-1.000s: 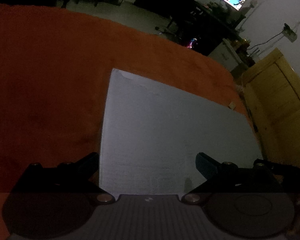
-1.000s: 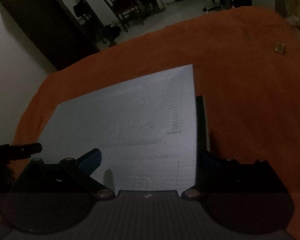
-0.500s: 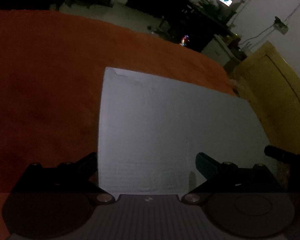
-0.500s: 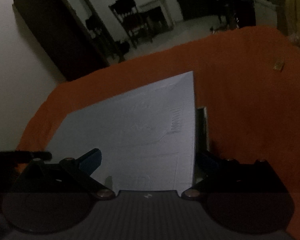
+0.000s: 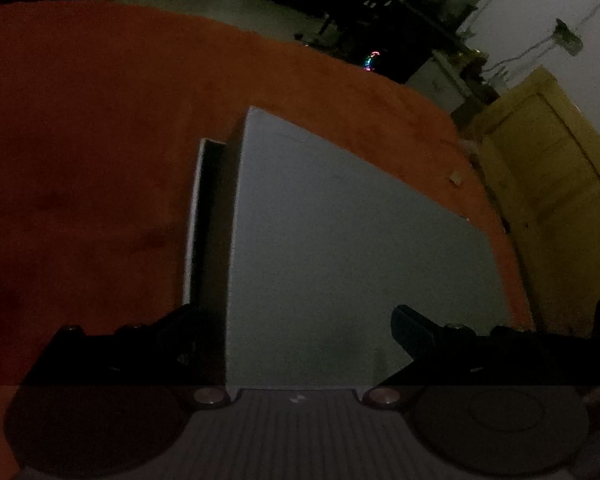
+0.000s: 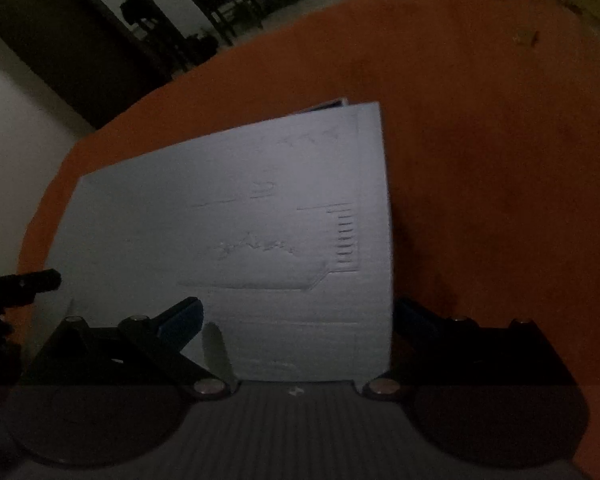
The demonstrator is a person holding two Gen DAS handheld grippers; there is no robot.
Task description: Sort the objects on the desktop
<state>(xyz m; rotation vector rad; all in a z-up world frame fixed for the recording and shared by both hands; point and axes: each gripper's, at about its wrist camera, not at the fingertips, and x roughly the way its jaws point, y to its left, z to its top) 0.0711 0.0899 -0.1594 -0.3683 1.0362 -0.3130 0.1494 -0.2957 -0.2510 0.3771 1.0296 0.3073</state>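
Left wrist view: pale grey box lid sitting right between the wide-spread fingers of the left gripper, tilted up off the box base on the orange cloth. Same deal on the right gripper, fingers spread wide around the lid's edge, nothing pinched. Faint embossed markings across the lid, small tan scrap lying on the cloth beyond it.

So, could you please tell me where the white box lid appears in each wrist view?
Left wrist: the white box lid fills centre and lower right, reaching down between the fingers.
Right wrist: it fills centre and left, embossed face showing.
Shared landmark: the small tan scrap on the orange cloth.
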